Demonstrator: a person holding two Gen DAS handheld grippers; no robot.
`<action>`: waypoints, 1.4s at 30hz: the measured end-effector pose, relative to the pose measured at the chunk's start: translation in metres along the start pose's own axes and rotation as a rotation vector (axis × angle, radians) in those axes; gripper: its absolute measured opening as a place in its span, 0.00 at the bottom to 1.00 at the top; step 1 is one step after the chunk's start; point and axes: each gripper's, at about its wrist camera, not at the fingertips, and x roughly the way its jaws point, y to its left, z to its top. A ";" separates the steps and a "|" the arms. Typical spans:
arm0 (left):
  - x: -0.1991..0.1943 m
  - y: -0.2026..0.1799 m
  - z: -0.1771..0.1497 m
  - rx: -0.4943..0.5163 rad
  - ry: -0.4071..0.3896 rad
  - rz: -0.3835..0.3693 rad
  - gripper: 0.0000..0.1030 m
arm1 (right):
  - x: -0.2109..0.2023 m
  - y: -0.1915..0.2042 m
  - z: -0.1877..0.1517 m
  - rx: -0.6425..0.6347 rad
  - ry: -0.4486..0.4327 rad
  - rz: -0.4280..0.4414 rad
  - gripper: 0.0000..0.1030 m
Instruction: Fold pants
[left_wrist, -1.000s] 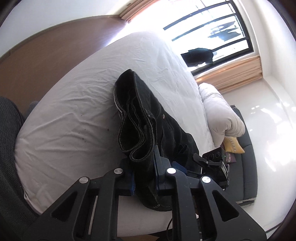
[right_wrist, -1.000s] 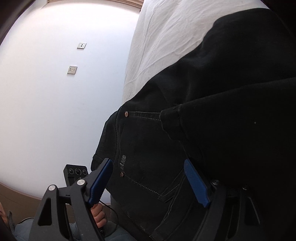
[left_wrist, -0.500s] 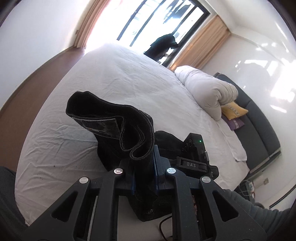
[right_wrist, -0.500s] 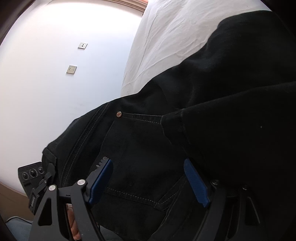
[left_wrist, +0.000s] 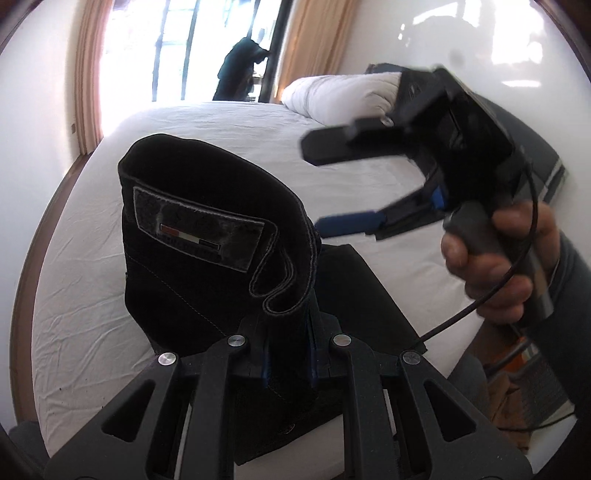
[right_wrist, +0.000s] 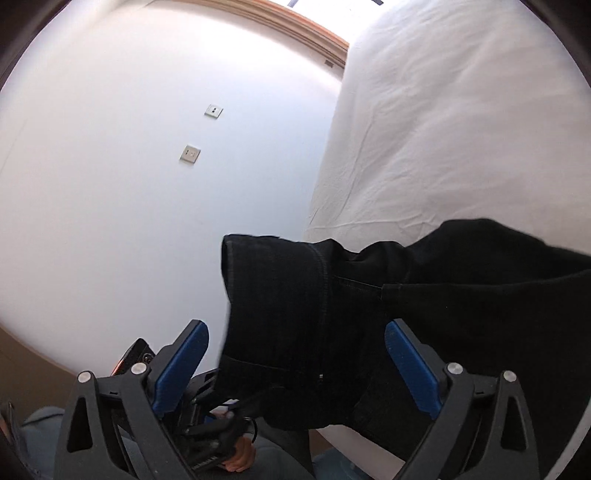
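The black jeans (left_wrist: 207, 236) lie near the front edge of the white bed (left_wrist: 229, 122). My left gripper (left_wrist: 287, 354) is shut on the waistband and lifts it, so the grey brand patch (left_wrist: 195, 230) faces the camera. My right gripper (right_wrist: 295, 365) is open, its blue pads on either side of the dark denim (right_wrist: 369, 314) without pinching it. In the left wrist view the right gripper (left_wrist: 325, 188) shows open in the air, raised above the bed to the right of the jeans, held by a hand (left_wrist: 495, 258).
A rolled white duvet (left_wrist: 343, 92) lies at the far end of the bed, by a window with tan curtains (left_wrist: 314, 40). A dark grey sofa (left_wrist: 535, 147) stands to the right. In the right wrist view, a white wall with two socket plates (right_wrist: 190, 153) lies to the left.
My left gripper has swung round with the waistband raised, so the patch now faces the camera. My right gripper has lifted off the jeans and stays open.
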 end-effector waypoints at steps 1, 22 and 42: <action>0.003 -0.009 0.000 0.023 0.005 0.000 0.12 | -0.003 0.008 0.000 -0.030 0.019 -0.051 0.97; 0.037 -0.093 -0.021 0.327 0.117 0.059 0.12 | 0.007 0.029 -0.023 -0.216 0.172 -0.686 0.29; 0.116 -0.153 -0.030 0.512 0.256 0.021 0.13 | -0.037 -0.078 -0.040 -0.107 0.098 -0.686 0.18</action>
